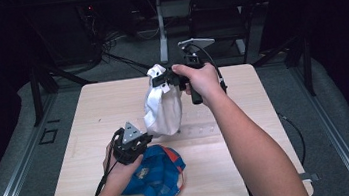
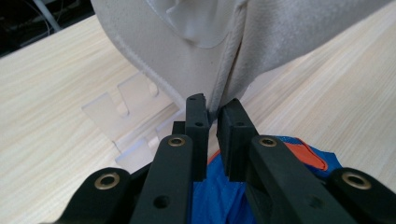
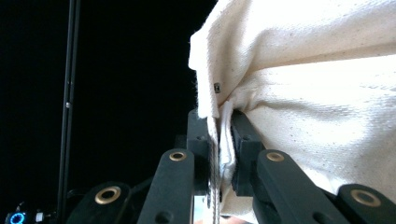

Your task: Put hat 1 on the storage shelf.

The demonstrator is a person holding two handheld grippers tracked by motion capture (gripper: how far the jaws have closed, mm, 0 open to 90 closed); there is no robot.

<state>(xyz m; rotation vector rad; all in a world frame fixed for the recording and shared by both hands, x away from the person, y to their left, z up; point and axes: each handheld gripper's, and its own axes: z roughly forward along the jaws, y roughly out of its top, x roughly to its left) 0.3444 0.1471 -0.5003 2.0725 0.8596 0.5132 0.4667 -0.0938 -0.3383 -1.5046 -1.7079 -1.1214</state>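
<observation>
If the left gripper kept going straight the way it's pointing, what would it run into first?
The left gripper is already shut on the hem of the white cloth bag, so it would push straight into that; clear plastic pieces lie beyond, depth unclear.

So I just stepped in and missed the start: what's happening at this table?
A person is handling a white cloth bag with two hand-held grippers. The right gripper is shut on the bag's top edge and holds it up above the light wooden table. The left gripper is shut on the bag's lower seam. A blue and orange cloth bag lies crumpled on the table beneath the left hand.
</observation>
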